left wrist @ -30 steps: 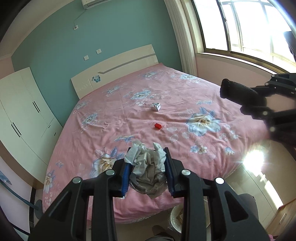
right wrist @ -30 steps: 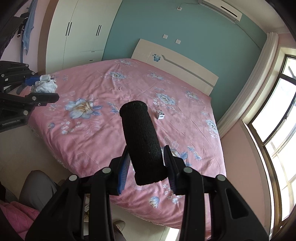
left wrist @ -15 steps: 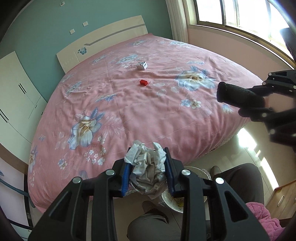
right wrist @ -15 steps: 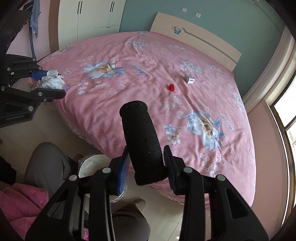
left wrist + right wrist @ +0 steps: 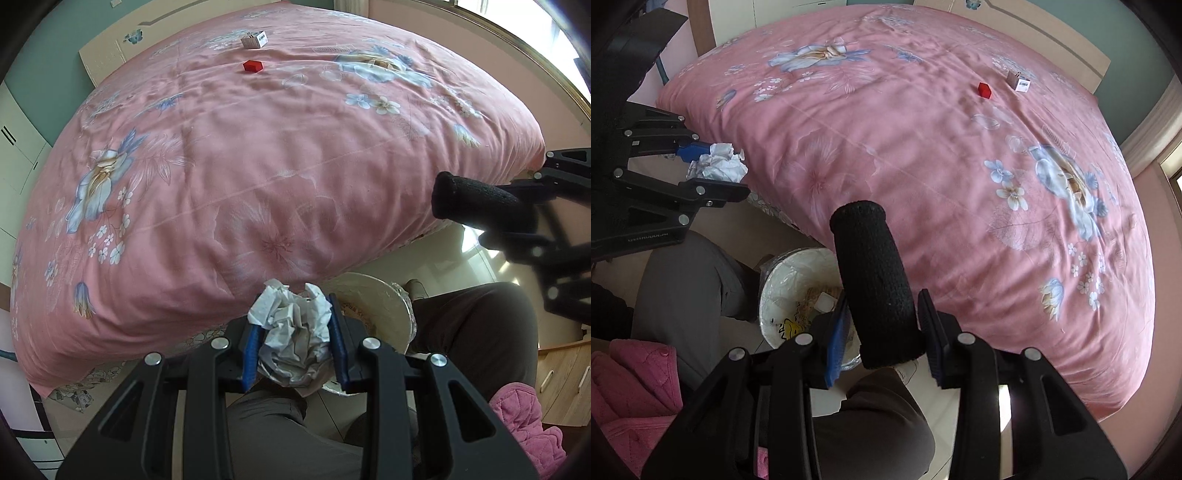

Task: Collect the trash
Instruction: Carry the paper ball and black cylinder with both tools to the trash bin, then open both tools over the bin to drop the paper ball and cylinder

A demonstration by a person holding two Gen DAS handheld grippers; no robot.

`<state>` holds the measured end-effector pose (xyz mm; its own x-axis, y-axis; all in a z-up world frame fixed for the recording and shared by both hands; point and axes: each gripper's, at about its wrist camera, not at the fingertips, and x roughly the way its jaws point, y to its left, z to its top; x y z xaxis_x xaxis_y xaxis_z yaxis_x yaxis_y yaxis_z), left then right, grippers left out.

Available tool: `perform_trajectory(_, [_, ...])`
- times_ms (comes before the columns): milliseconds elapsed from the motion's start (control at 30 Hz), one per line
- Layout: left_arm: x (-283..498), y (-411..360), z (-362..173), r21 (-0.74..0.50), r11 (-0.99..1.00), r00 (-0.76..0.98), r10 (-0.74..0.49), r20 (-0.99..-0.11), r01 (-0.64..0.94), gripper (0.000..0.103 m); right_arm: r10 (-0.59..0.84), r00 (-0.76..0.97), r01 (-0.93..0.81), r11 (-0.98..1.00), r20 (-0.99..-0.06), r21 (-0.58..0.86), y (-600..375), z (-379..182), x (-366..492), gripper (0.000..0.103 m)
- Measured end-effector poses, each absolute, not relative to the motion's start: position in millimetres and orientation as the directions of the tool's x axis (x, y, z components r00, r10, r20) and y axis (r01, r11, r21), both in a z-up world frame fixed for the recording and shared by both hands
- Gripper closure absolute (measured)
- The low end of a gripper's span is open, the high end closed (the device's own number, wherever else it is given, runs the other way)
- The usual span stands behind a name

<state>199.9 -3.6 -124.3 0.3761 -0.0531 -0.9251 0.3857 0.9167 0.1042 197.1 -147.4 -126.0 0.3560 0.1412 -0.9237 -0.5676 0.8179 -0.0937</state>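
Note:
My left gripper is shut on a crumpled white paper wad, held over the near rim of a white lined trash bin on the floor beside the bed. In the right wrist view the wad sits in the left gripper at the left. My right gripper is shut on a black foam cylinder, held above the bin. The cylinder also shows at the right of the left wrist view. A small red box and a small white-grey carton lie on the pink bedspread.
The pink floral bed fills the far side, its edge overhanging the bin. The person's grey-trousered legs flank the bin. A pink quilted cloth lies at the lower left. A wooden cabinet stands at the right.
Both grippers have tilted down and come closer to the bin with their loads still held. The bin now lies right under both of them.

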Motion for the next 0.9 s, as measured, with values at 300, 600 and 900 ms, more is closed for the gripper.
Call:
perform_trajectory(300, [201, -3, -188, 0.061, 0.915, 0.264, -0.051, -0.963, 0.398, 0.068, 0.158, 0.213, -0.573, 0.820, -0.964, 0.008, -135, -199, 200, 0.065])
perform_trajectory(600, [203, 1, -250, 0.011, 0.925, 0.157, -0.052, -0.986, 0.380, 0.068, 0.155, 0.085, -0.563, 0.822, -0.984, 0.081, -124, -272, 203, 0.065])
perform_trajectory(900, [209, -3, -310, -0.030, 0.938, 0.051, -0.051, -0.997, 0.346, 0.068, 0.165, -0.015, -0.523, 0.840, -0.986, 0.148, -115, -332, 202, 0.065])
